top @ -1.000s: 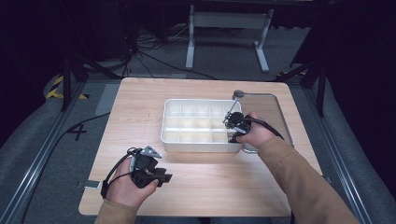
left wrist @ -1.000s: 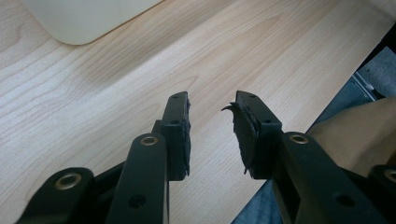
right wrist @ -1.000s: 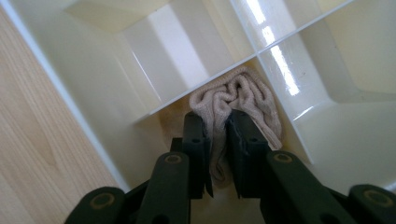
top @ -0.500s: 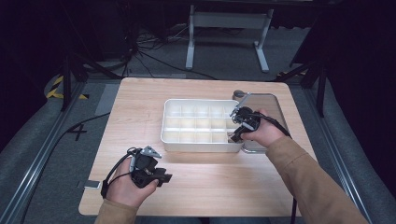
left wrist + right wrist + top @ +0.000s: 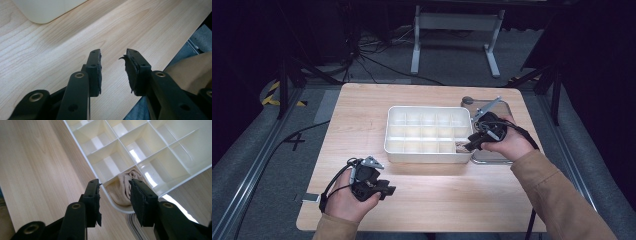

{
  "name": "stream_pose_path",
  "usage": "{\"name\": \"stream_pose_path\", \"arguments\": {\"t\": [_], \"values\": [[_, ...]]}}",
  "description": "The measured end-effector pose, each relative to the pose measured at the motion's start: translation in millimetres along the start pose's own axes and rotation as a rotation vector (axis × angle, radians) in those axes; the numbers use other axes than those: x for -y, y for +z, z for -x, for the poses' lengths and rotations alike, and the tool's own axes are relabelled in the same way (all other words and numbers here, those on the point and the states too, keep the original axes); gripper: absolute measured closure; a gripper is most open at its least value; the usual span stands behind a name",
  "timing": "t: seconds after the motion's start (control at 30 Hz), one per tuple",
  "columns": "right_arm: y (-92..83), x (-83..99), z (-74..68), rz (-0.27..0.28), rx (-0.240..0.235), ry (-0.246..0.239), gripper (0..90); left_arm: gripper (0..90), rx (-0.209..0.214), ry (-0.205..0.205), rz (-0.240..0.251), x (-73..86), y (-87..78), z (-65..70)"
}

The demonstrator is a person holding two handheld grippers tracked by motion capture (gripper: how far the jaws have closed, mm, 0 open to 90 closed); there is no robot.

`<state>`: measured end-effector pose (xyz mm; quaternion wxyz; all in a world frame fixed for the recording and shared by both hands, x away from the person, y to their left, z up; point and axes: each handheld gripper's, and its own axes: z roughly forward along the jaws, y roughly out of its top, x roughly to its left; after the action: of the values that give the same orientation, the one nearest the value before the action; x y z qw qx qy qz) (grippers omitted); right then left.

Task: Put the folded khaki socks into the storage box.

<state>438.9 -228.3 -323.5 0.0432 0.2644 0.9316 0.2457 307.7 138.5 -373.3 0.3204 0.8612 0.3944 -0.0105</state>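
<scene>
Table (image 5: 362,125) brightly lit from above, surroundings beyond table near black; soft shadow along tray (image 5: 429,112) front wall, toward table's near edge; high view soft, slightly grainy; gripper views sharper on wood grain; white glare patches on tray (image 5: 155,152) floors and bright strip just beside tray corner; near jaw parts at bottom edges out of focus.
</scene>
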Motion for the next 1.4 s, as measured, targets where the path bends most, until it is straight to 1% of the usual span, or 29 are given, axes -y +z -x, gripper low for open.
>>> {"name": "stream_pose_path", "arguments": {"t": [0.03, 0.07, 0.13, 0.17, 0.2, 0.33, 0.43, 0.53, 0.67, 0.73, 0.77, 0.8, 0.83, 0.87, 0.93, 1.0, 1.1, 1.17, 1.27, 1.4], "values": [[-2.1, 1.3, -1.4, 0.009, -0.002, -0.003, 58.8, 65.9, -0.001, 0.008, 0.003, -0.1, -0.2, -0.3], [-4.2, 2.8, -2.9, 0.019, -0.003, -0.006, 58.5, 65.9, 0.0, 0.002, 0.006, 0.0, -0.2, 0.2], [-7.6, 6.1, -5.9, 0.039, -0.019, -0.009, 57.8, 65.8, 0.002, 0.004, 0.008, -0.1, -0.4, 0.3], [-7.6, 6.1, -5.9, 0.039, -0.019, -0.009, 57.8, 65.8, 0.002, 0.004, 0.008, -0.1, -0.4, 0.3], [-10.6, 9.7, -9.2, 0.052, -0.03, -0.011, 57.3, 65.7, 0.004, 0.006, 0.006, -0.1, -0.6, 0.4], [-15.3, 18.2, -16.8, 0.083, -0.043, -0.031, 56.8, 65.6, 0.005, 0.013, 0.011, -0.7, -0.1, 0.9], [-17.8, 24.2, -22.9, 0.094, -0.053, -0.047, 56.1, 65.4, 0.006, 0.02, 0.005, -1.3, 0.1, 1.8], [-19.5, 29.7, -30.2, 0.099, -0.062, -0.062, 55.4, 65.3, 0.01, 0.017, 0.005, -1.7, 0.3, 2.9], [-20.0, 36.6, -41.8, 0.107, -0.085, -0.079, 54.8, 65.1, 0.012, 0.025, 0.004, -2.6, 1.0, 3.5], [-17.9, 40.2, -46.4, 0.11, -0.09, -0.088, 54.2, 64.9, 0.015, 0.026, 0.003, -2.9, 1.9, 3.9], [-17.9, 40.2, -46.4, 0.11, -0.09, -0.088, 54.2, 64.8, 0.015, 0.026, 0.003, -2.9, 1.9, 3.9], [-14.6, 44.3, -51.7, 0.108, -0.095, -0.085, 52.7, 64.8, 0.015, 0.03, -0.005, -3.2, 2.4, 4.0], [-14.6, 44.3, -51.7, 0.108, -0.095, -0.085, 52.7, 64.8, 0.015, 0.03, -0.005, -3.2, 2.4, 4.0], [-11.8, 47.4, -55.5, 0.108, -0.105, -0.085, 52.0, 64.7, 0.016, 0.03, -0.007, -3.4, 2.7, 4.3], [-8.3, 51.6, -59.2, 0.127, -0.119, -0.08, 51.7, 64.7, 0.019, 0.029, -0.008, -3.5, 2.9, 4.4], [-5.9, 53.8, -61.5, 0.124, -0.124, -0.076, 51.5, 64.6, 0.018, 0.028, -0.006, -3.4, 3.2, 4.5], [3.7, 63.3, -67.9, 0.108, -0.109, -0.079, 50.4, 64.6, 0.018, 0.032, -0.011, -3.4, 3.6, 4.2], [5.0, 64.9, -69.0, 0.108, -0.112, -0.076, 50.3, 64.4, 0.017, 0.032, -0.011, -3.4, 3.7, 4.3], [10.3, 71.9, -72.9, 0.125, -0.123, -0.069, 49.7, 64.2, 0.021, 0.034, -0.016, -3.6, 5.2, 4.7], [19.0, 80.5, -76.2, 0.118, -0.104, -0.068, 49.1, 63.4, 0.025, 0.038, -0.024, -3.8, 6.9, 4.5]]}}
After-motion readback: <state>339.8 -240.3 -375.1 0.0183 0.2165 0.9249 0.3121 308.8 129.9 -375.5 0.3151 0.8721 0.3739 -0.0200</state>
